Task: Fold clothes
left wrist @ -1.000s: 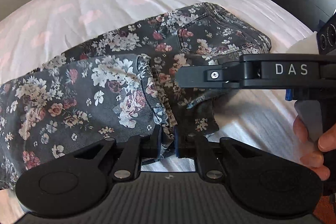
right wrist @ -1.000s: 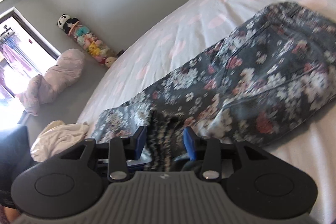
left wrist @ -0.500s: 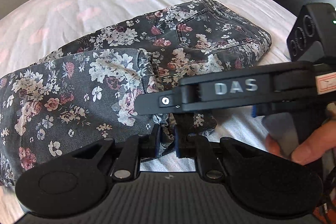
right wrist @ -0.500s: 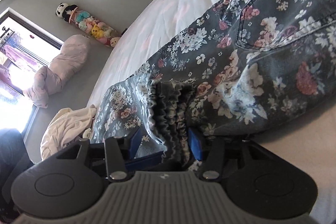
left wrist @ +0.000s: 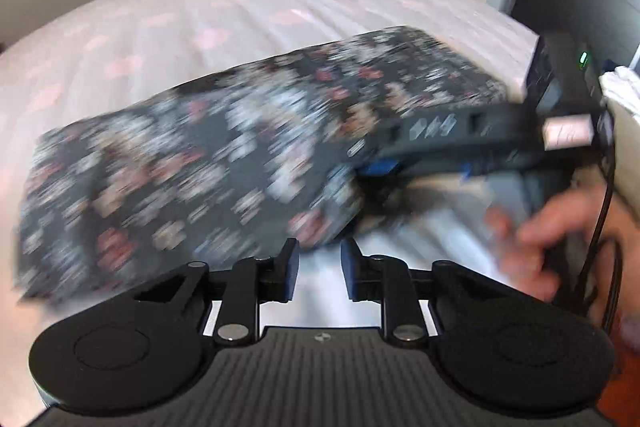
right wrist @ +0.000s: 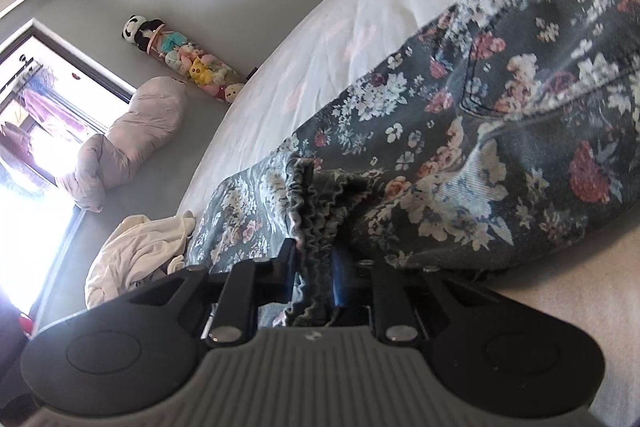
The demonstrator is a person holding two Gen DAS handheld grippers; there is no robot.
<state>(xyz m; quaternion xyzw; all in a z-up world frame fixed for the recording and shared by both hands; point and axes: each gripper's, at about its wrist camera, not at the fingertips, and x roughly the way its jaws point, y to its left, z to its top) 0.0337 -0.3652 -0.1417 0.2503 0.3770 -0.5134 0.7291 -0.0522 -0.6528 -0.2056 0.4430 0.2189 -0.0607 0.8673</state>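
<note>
Released by the opening left hand-held gripper (left wrist: pixel 316 273), floral jeans (left wrist: pixel 208 163) cover the pink-printed bed (left wrist: pixel 200 27).

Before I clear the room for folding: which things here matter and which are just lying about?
In the job: floral jeans, right gripper closing on their hem, left gripper opening, empty.
Lying about: white garment, plush toys, pink bundle.

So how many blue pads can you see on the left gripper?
2. One blue pad is on the left finger, the other pad on the right finger of the left gripper. Its jaws are opening with nothing between them.
</note>
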